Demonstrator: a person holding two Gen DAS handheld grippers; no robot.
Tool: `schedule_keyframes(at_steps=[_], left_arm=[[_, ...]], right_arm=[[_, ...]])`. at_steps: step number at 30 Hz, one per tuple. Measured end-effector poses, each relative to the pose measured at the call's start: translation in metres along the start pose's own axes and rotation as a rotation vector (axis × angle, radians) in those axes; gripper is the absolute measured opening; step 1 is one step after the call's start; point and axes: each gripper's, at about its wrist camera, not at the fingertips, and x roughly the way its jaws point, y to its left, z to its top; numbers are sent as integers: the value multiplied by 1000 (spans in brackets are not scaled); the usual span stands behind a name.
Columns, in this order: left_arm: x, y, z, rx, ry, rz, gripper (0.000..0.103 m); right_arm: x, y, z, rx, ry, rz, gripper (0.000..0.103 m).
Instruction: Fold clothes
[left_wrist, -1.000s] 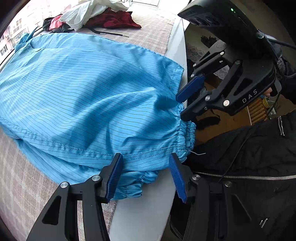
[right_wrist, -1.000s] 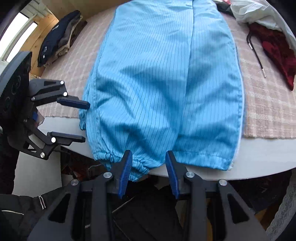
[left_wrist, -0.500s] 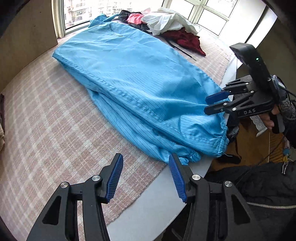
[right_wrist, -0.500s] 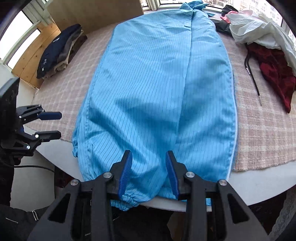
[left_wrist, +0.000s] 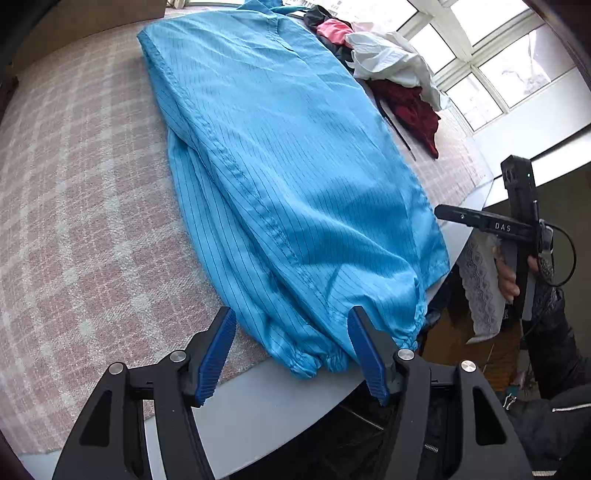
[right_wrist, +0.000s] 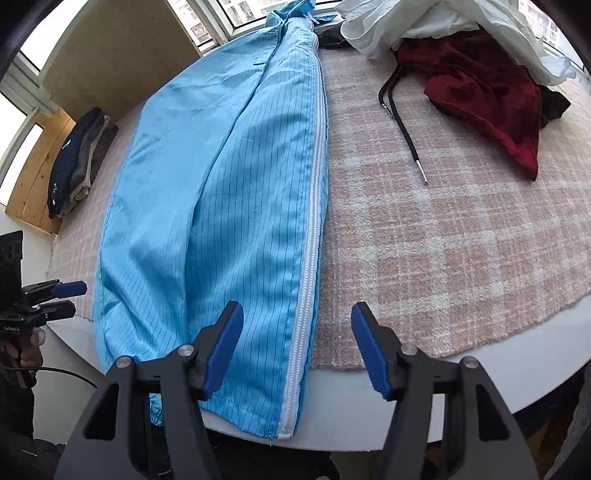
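— Where does the fold stand?

— The blue striped garment (left_wrist: 295, 177) lies lengthwise on the pink checked cloth (left_wrist: 81, 229), its gathered cuffs over the table's near edge. My left gripper (left_wrist: 291, 354) hangs above those cuffs, my right gripper (right_wrist: 295, 350) above the white zipper (right_wrist: 312, 221) edge; both sets of jaws are opening, gripping nothing.

— Next?

— I judge each must pinch its hem end and carry it toward the collar.

— Any containers?

— None; loose clothes (right_wrist: 480, 81) are piled nearby.

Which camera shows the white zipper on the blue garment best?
The right wrist view: the white zipper runs in plain sight along the blue garment edge. The left wrist view shows that garment, but its zipper edge is turned away, unseen.
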Motion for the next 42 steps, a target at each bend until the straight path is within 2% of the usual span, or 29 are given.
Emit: schedule_keyframes(at_steps=[2, 6, 10, 13, 18, 20, 22, 25, 26, 28, 29, 30, 31, 34, 36, 38, 39, 40, 41, 42], left_arm=[[3, -1, 5, -34, -3, 3, 64], [24, -7, 11, -46, 49, 26, 64], [37, -10, 11, -32, 89, 141, 64], [38, -4, 6, -55, 104, 198, 64], [44, -9, 8, -48, 109, 215, 68], [48, -14, 7, -25, 110, 225, 68], [51, -20, 5, 7, 108, 235, 67], [54, -27, 4, 50, 109, 244, 58], [54, -27, 4, 53, 112, 238, 51], [55, -30, 5, 57, 116, 225, 45], [55, -31, 5, 57, 117, 220, 41], [55, -33, 5, 57, 118, 214, 38], [54, -34, 4, 64, 112, 210, 32], [54, -35, 3, 72, 91, 189, 22], [54, -25, 7, 22, 87, 147, 19], [55, -14, 12, -39, 93, 105, 19], [56, -9, 12, -65, 101, 92, 20], [57, -8, 12, -82, 101, 81, 21], [57, -8, 12, -83, 98, 79, 20], [58, -11, 11, -63, 92, 82, 17]], right_arm=[[6, 7, 0, -33, 24, 6, 60], [15, 12, -5, -44, 58, 36, 60], [14, 16, -10, -42, 66, 22, 60], [17, 29, -13, -105, 60, -11, 60], [26, 48, -20, -199, 66, -94, 60], [27, 51, -22, -212, 60, -110, 58], [28, 56, -22, -235, 52, -132, 43], [26, 57, -23, -257, 47, -144, 29], [26, 56, -23, -258, 46, -140, 27], [25, 55, -21, -254, 49, -128, 22], [23, 53, -20, -247, 43, -110, 18], [20, 50, -19, -233, 33, -82, 10], [17, 44, -19, -209, 30, -53, 8], [15, 32, -18, -153, 43, 2, 7], [15, 26, -19, -123, 53, 28, 7], [16, 29, -20, -127, 82, 17, 18], [17, 30, -21, -131, 92, 13, 28], [17, 33, -22, -141, 89, 13, 30], [17, 35, -22, -150, 85, 13, 30], [17, 38, -23, -161, 84, 14, 22]])
